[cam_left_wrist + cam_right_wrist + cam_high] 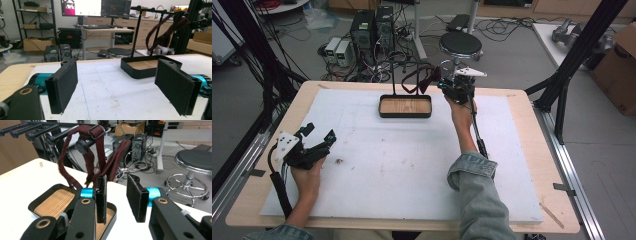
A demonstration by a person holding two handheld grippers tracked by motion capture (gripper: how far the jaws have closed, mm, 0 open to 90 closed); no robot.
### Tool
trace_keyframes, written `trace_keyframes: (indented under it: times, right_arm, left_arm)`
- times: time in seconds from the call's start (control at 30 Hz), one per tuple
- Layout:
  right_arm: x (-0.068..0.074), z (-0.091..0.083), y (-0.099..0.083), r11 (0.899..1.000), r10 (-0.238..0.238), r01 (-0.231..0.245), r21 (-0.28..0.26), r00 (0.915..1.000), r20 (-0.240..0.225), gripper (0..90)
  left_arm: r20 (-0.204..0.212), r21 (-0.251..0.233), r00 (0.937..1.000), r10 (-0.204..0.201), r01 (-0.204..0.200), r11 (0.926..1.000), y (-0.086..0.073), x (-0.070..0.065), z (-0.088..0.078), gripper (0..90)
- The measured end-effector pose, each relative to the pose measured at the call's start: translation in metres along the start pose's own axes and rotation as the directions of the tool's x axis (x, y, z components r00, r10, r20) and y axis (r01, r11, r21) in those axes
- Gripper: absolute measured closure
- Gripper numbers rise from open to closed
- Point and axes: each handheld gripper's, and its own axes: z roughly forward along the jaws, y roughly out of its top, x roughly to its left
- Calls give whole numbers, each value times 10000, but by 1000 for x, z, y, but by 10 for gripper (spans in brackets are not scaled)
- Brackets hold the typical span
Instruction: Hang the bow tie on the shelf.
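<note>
— Strap (87, 157): where is it?
— Dark red, hanging on the rack rod (47, 133) above the black tray (405, 106), at the tabletop's (412, 165) far edge. My right hand-held gripper (116, 195) is near it, narrow, holding nothing.
— And the left?
— Left hand-held gripper (125, 87) is wide, with lots of bare room ahead.

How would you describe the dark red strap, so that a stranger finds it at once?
Look at the far edge of the white table top, where a black tray with a wooden floor stands. A black stand rises behind it, and the dark red strap hangs from its rod. It is the one soft, red thing there.
</note>
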Motion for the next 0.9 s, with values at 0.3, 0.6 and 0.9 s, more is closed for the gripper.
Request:
trace_keyframes:
  times: [0.3, 0.6, 0.9]
  right_arm:
    - [0, -8, 5, 9998, -20, 22, -178, 10000, 98, 623]
    - [1, -25, 15, 9981, -169, 168, -591, 9999, -14, 486]
    - [0, -45, 25, 9950, -141, 162, -985, 9997, 223, 332]
  left_arm:
    - [10, -12, 10000, -28, 28, 10000, 0, 0, 0, 187]
    - [-5, -9, 10000, -16, 16, 10000, 0, -1, 1, 188]
    - [0, 25, 10000, 17, -17, 10000, -1, 0, 1, 188]
